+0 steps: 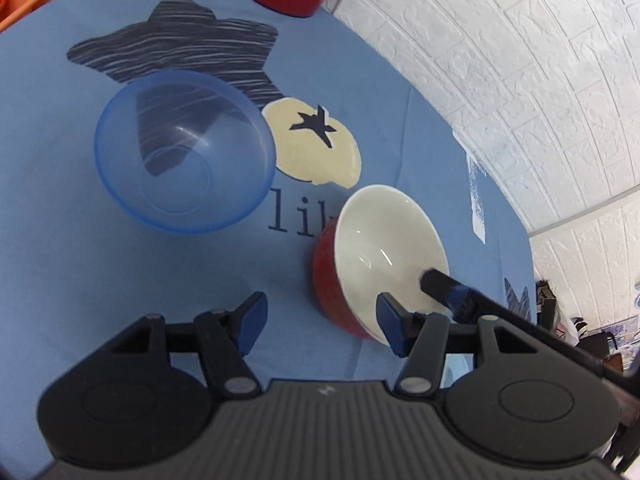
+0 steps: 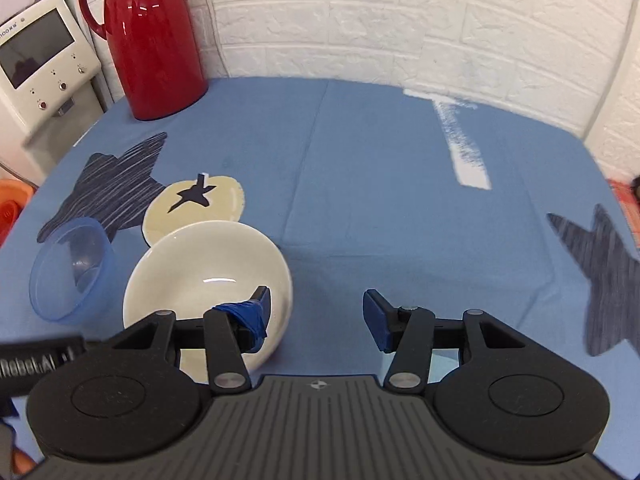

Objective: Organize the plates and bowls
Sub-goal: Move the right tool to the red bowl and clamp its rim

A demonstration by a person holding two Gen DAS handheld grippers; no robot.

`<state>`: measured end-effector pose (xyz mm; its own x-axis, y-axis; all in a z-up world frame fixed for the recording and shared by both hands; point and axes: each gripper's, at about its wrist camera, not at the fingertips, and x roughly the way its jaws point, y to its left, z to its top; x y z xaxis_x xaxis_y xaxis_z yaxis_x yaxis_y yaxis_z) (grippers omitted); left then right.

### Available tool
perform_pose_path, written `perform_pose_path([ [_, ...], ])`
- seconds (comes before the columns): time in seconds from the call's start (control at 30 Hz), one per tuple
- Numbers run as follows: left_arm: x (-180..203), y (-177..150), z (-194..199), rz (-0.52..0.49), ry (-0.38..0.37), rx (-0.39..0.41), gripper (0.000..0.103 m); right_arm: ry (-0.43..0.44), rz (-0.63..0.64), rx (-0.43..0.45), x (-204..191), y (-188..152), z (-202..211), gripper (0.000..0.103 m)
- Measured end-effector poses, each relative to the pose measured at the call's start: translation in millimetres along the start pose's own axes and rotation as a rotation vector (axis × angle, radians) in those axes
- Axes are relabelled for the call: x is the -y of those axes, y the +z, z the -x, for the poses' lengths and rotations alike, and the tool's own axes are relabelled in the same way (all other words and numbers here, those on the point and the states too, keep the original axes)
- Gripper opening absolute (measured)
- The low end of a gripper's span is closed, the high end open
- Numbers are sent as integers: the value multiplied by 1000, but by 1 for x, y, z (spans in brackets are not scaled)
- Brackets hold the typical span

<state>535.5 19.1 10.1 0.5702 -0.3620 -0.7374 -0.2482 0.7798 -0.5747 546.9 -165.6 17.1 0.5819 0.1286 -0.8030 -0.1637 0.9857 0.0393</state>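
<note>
Both jaws spread wide; right gripper (image 2: 316, 316) seemingly straddles tilted red bowl's (image 1: 384, 256) rim.

Two bowls are seen on the blue tablecloth (image 2: 360, 152): one clear blue plastic bowl (image 1: 184, 156) at centre left and one red bowl with a white inside (image 1: 384, 256) at lower right. One red thermos jug (image 2: 154, 40) is seen at upper left.

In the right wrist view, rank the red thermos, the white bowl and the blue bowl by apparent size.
1. White bowl, nearest the camera, so unsure against the thermos.
2. Red thermos, partly cropped.
3. Blue bowl, smallest.
</note>
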Motion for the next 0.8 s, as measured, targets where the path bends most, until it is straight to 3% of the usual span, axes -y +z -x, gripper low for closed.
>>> perform_pose_path([
  [0.17, -1, 3, -9, 3, 12, 0, 58, 56, -18, -23, -3, 1, -21, 36],
  [0.3, -3, 6, -12, 4, 10, 7, 58, 49, 9, -61, -7, 2, -33, 37],
  [0.47, -7, 9, -12, 14, 3, 11, 57, 81, -1, -48, -8, 3, -34, 35],
  [0.5, -8, 10, -12, 9, 5, 9, 42, 107, -9, -41, -8, 3, -34, 34],
  [0.57, -10, 11, -14, 1, -5, -3, 36, 132, -17, -16, -8, 0, -32, 27],
  [0.6, -11, 11, -14, -6, -22, -10, 24, 124, 3, -5, -11, -1, -30, 22],
  [0.63, -10, 11, -13, -16, -29, -15, 19, 114, 28, 2, -14, -2, -29, 17],
  [0.8, -2, 4, -7, -78, -15, -20, 11, 126, 64, -14, -22, -11, -20, 14],
])
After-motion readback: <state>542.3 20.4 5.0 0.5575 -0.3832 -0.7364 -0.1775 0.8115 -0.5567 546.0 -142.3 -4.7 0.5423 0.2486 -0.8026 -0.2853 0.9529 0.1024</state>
